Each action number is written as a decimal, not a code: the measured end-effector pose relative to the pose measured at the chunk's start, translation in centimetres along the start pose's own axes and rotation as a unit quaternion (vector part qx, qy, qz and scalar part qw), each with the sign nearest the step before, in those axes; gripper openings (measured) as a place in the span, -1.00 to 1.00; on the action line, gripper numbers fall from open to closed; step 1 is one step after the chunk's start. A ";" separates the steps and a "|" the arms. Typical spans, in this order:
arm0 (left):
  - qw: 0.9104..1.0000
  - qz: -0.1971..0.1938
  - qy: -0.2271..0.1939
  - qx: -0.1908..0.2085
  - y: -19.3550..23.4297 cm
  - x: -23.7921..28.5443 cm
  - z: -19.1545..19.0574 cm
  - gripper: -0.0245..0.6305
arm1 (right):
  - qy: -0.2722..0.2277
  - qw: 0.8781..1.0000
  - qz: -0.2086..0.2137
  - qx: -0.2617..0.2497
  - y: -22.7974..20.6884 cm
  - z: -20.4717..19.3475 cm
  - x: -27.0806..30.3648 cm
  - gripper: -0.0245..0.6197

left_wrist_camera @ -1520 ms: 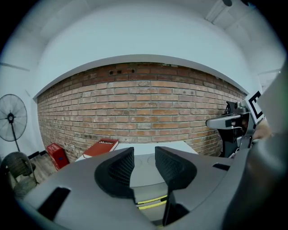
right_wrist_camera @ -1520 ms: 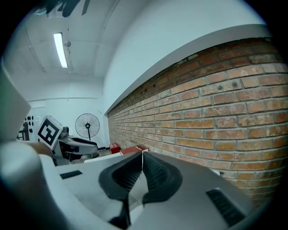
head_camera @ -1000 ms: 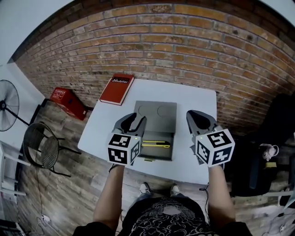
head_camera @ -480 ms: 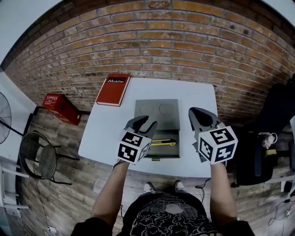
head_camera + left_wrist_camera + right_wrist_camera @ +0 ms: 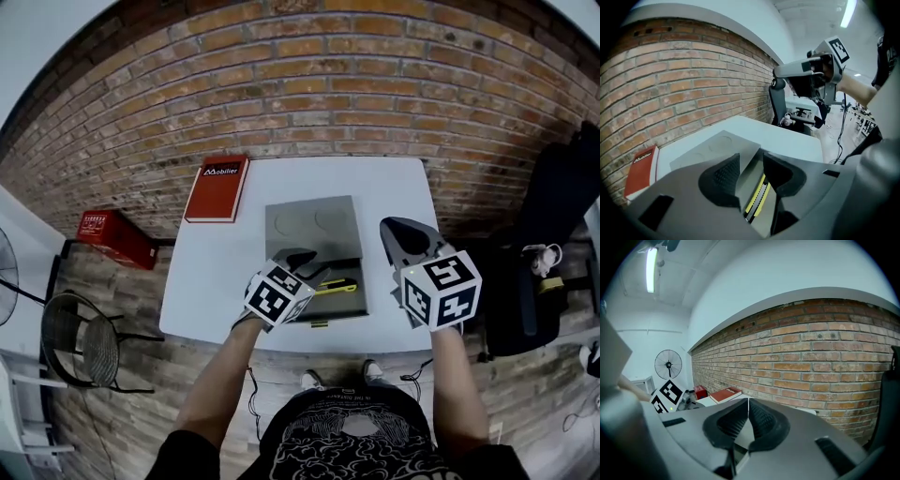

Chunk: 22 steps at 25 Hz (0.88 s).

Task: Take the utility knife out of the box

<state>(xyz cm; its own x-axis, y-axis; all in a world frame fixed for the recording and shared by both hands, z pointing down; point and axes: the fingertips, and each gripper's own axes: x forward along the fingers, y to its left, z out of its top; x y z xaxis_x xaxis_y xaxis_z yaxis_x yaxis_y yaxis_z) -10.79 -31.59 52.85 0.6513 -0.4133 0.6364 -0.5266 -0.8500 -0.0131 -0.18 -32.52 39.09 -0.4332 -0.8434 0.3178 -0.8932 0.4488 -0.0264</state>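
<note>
A grey box (image 5: pixel 349 304) lies open on the white table (image 5: pixel 211 281), its lid (image 5: pixel 309 225) folded back toward the brick wall. In the tray lies the yellow and black utility knife (image 5: pixel 339 287). My left gripper (image 5: pixel 307 265) tilts down over the tray's left part. In the left gripper view its jaws (image 5: pixel 751 171) stand apart and have just been opening; the knife (image 5: pixel 757 200) shows below through the gap, and no pad touches it. My right gripper (image 5: pixel 401 234) hovers right of the box, its pads (image 5: pixel 759 418) closed together on nothing.
A red book (image 5: pixel 217 187) lies at the table's far left corner. On the floor to the left are a red case (image 5: pixel 116 238) and a wire chair (image 5: pixel 80 342). Dark bags and gear (image 5: pixel 553 234) stand to the right. The brick wall runs behind the table.
My left gripper has dropped and tipped downward toward the box tray, ending just over the knife, with its jaws wider apart. The right gripper has hardly moved.
</note>
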 end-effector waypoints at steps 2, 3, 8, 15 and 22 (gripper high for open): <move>1.000 -0.017 0.019 0.017 -0.7 0.8 -0.8 -0.41 | -0.001 1.000 -0.005 0.003 -0.3 -0.1 -0.2 -0.86; 0.999 -0.024 0.028 0.025 -1.0 1.2 -1.1 -0.41 | -0.001 1.000 -0.008 0.003 -0.5 -0.2 -0.4 -0.86; 0.994 -0.057 0.075 0.060 -2.2 2.8 -3.1 -0.40 | 0.001 1.000 -0.017 0.011 -1.2 -0.8 -0.7 -0.86; 0.982 -0.090 0.136 0.097 -3.3 4.5 -6.1 -0.38 | 0.006 1.000 -0.024 0.012 -1.8 -1.3 -1.4 -0.86; 0.972 -0.107 0.180 0.106 -3.9 5.7 -8.3 -0.32 | 0.011 0.999 -0.035 0.019 -2.9 -2.0 -2.3 -0.86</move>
<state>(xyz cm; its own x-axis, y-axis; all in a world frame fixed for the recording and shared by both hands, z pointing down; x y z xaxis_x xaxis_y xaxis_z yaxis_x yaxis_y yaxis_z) -9.53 -27.91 62.92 0.4797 -0.1101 0.8705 -0.2512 -0.9678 0.0161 3.69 -31.30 40.32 -0.3666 -0.8654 0.3415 -0.9255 0.3766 -0.0391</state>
